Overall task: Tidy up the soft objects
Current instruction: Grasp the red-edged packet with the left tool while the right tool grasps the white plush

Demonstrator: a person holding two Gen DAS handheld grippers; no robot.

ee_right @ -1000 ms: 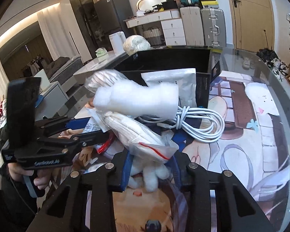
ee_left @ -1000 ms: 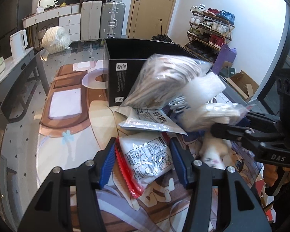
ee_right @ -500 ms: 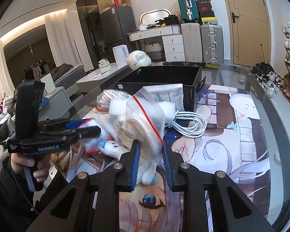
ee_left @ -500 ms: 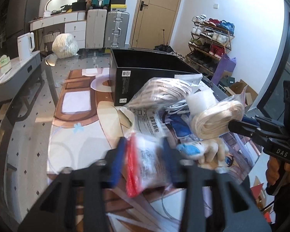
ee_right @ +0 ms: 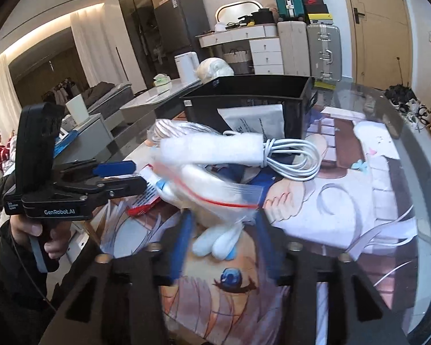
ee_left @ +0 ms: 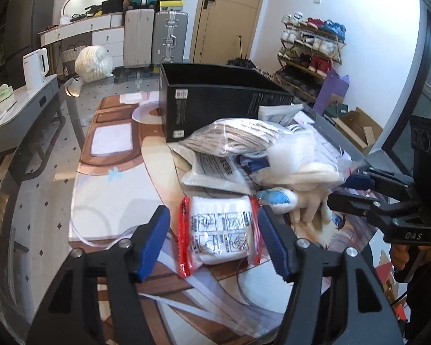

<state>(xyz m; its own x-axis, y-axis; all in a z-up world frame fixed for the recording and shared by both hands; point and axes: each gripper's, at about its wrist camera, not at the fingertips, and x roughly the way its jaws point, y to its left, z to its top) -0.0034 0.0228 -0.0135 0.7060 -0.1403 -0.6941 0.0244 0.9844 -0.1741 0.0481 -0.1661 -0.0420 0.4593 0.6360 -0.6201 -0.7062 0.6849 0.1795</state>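
Note:
My left gripper (ee_left: 214,240) is open, its blue pads either side of a red-zip bag of white cloth (ee_left: 219,234) that lies on the printed mat. My right gripper (ee_right: 222,230) is open around the edge of a clear zip bag (ee_right: 215,189) holding something cream, with a small white plush (ee_right: 218,240) below it. Behind lie a bag of beige cord (ee_left: 232,139), a white foam roll (ee_right: 212,151), a coiled white cable (ee_right: 290,158) and a black open box (ee_left: 215,100). The right gripper also shows at the right of the left wrist view (ee_left: 356,194).
A printed anime mat (ee_right: 344,201) covers the glass table (ee_left: 43,158). A white paper packet (ee_right: 252,122) leans on the box. A white bundle (ee_left: 93,63) sits at the table's far end. Suitcases, a shoe rack and a grey side table stand around.
Both grippers opened. The left let go of the red-zip bag, which now lies on the mat. The right released the clear bag after lifting it; the pile sits lower and farther off.

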